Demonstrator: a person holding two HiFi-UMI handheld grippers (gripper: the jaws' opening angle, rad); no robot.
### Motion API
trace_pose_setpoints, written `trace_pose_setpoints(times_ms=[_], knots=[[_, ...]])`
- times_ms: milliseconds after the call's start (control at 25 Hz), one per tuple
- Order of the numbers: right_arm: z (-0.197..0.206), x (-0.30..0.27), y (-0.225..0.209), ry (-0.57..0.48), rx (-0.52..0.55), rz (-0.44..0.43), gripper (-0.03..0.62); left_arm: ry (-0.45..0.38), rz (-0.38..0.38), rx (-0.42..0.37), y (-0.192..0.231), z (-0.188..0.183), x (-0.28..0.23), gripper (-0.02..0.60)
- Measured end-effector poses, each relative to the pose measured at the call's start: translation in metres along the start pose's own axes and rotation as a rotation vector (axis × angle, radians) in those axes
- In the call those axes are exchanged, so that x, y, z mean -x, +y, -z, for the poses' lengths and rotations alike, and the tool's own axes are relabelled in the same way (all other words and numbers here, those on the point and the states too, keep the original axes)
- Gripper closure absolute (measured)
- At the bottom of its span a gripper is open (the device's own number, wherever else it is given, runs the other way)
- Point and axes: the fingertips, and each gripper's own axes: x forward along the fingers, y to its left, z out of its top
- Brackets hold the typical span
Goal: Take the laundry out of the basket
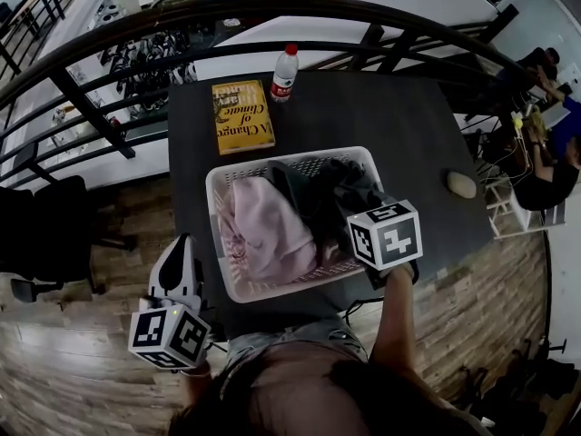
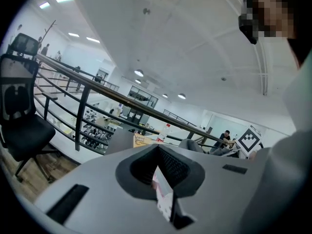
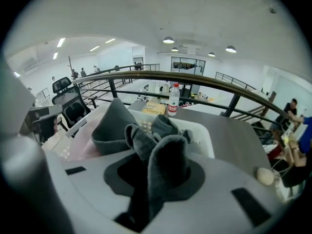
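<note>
Left gripper (image 1: 180, 248) hangs by the table's (image 1: 408, 125) near-left corner, jaws together; right gripper (image 3: 155, 189) is clamped on 1 dark grey garment (image 3: 165, 160) over the white basket's (image 1: 218, 175) right side; pink laundry (image 1: 268, 230) lies inside; book (image 1: 242, 116) & bottle (image 1: 284, 73) sit beyond.

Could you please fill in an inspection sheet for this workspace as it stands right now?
Surface: dark grey table, carrying the basket and three loose items.
Job's things: white plastic laundry basket holds a pink garment and a dark grey garment, partly pulled up.
Clutter: yellow book, clear water bottle with red cap, beige oval object near the table's right edge.
Grippers: right gripper shut on the dark grey garment; left gripper off the table's left side, jaws together, no laundry.
Cables: nothing seen.
Surroundings: black curved railing, black office chair, wooden floor, seated people.
</note>
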Motion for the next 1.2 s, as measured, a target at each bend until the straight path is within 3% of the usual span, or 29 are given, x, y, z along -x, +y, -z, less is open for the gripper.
trace_pose_setpoints(times_ms=[240,680,1200], knots=[[-0.015,0.022,-0.008,-0.07,0.061,-0.047,0.5,-0.034,-0.067,0.005,-0.013,0.006,0.001,0.583],[-0.038,0.062,-0.027,-0.215,0.134,-0.163,0.521,-0.062,-0.104,-0.029,-0.073,0.013,-0.009,0.583],[-0.073,0.129,-0.058,-0.43,0.154,-0.196,0.544,-0.096,-0.125,-0.049,-0.114,0.023,0.003,0.583]])
